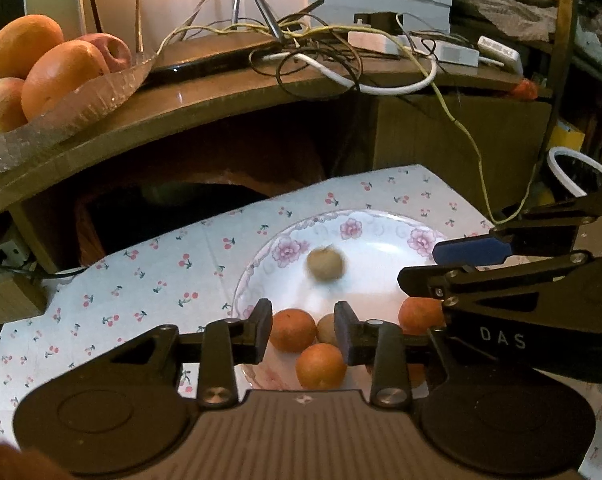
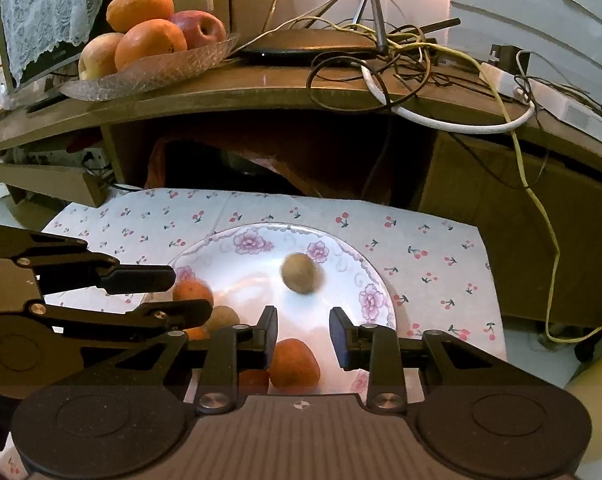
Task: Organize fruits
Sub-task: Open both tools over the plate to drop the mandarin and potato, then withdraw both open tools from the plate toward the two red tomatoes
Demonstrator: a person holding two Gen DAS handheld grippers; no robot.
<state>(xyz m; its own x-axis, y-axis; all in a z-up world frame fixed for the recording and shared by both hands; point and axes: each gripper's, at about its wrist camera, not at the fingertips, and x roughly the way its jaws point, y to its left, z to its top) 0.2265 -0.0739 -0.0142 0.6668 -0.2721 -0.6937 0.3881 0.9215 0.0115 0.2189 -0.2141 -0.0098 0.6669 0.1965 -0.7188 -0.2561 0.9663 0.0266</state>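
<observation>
We see a blurred, round tan fruit (image 1: 325, 263) on the glossy floral plate (image 1: 381, 228), apart from smooth oranges (image 1: 292, 329); our left gripper (image 1: 303, 330) and right gripper (image 2: 303, 338) gape, holding nothing

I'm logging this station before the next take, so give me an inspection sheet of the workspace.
Surface: cherry-print cloth under a floral plate.
Job's things: blurred brownish fruit apart on the plate; small oranges and another brown fruit clustered at its near side.
Clutter: nothing seen on the cloth.
Grippers: left gripper and right gripper open over the plate, empty.
Cables: tangle on the wooden shelf; yellow cable hanging down.
Surroundings: glass dish of large fruit on the shelf.
</observation>
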